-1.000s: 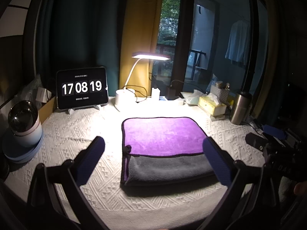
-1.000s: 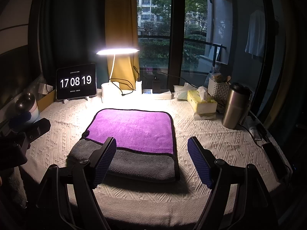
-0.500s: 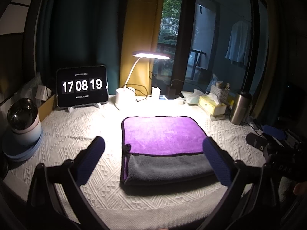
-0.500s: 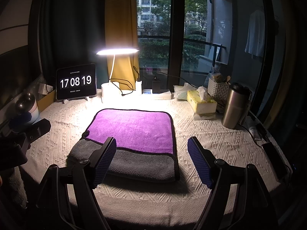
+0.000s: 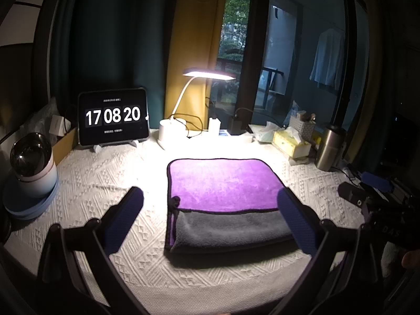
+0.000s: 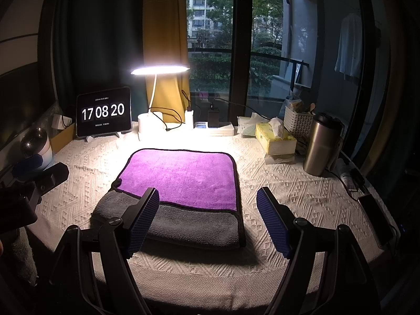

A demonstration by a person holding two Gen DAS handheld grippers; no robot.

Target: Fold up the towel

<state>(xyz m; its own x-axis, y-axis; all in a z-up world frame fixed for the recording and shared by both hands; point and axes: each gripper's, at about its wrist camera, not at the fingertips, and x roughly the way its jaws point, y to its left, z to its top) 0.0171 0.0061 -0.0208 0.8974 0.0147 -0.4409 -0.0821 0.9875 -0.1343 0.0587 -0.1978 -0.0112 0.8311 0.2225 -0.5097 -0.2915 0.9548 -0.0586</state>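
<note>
A towel (image 5: 223, 186) lies folded flat on the white woven table cover, purple layer on top and a grey strip along its near edge; it also shows in the right wrist view (image 6: 183, 178). My left gripper (image 5: 210, 220) is open and empty, held above the table's front edge, its blue pads either side of the towel's near half. My right gripper (image 6: 207, 220) is open and empty, over the towel's near right corner. The right gripper shows at the far right of the left wrist view (image 5: 378, 202); the left one shows at the left of the right wrist view (image 6: 34, 181).
Along the back stand a tablet clock (image 5: 113, 116), a lit desk lamp (image 5: 170, 128), a tissue box (image 6: 275, 139), a white basket (image 6: 298, 123) and a steel flask (image 6: 321, 144). A white-and-chrome device (image 5: 32, 168) stands at left. A phone (image 6: 375, 215) lies at the right edge.
The clock has gone from 17:08:19 to 17:08:20. Both grippers and the towel have stayed in place.
</note>
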